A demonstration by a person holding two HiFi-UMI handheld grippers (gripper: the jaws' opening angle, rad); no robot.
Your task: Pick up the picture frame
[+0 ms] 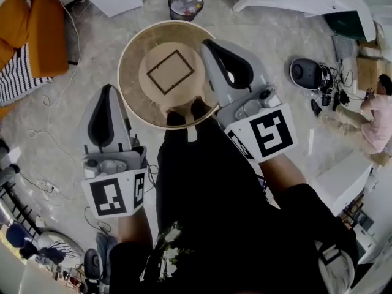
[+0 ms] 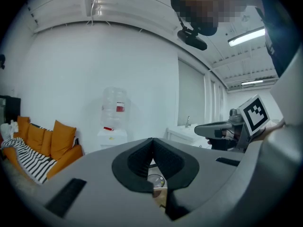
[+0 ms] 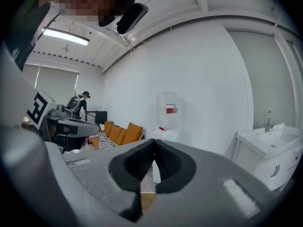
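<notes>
A thin dark rectangular picture frame [image 1: 170, 71] lies flat in the middle of a low round wooden table [image 1: 131, 78]. My left gripper [image 1: 109, 89] hangs beside the table's left rim, shut and empty. My right gripper [image 1: 209, 43] reaches over the table's right side, just right of the frame, also shut with nothing held. In the left gripper view the dark pads [image 2: 142, 157] meet, and a sliver of the table shows below them. The right gripper view shows the same closed pads [image 3: 163, 162]. Neither gripper touches the frame.
A mesh waste bin [image 1: 185, 3] stands behind the table. An orange sofa [image 1: 37, 32] with a striped blanket [image 1: 17, 72] is at the left. A water dispenser [image 2: 114, 110] and a sink cabinet [image 3: 265, 150] stand by the wall. A person [image 1: 378, 112] sits at the right beside cables.
</notes>
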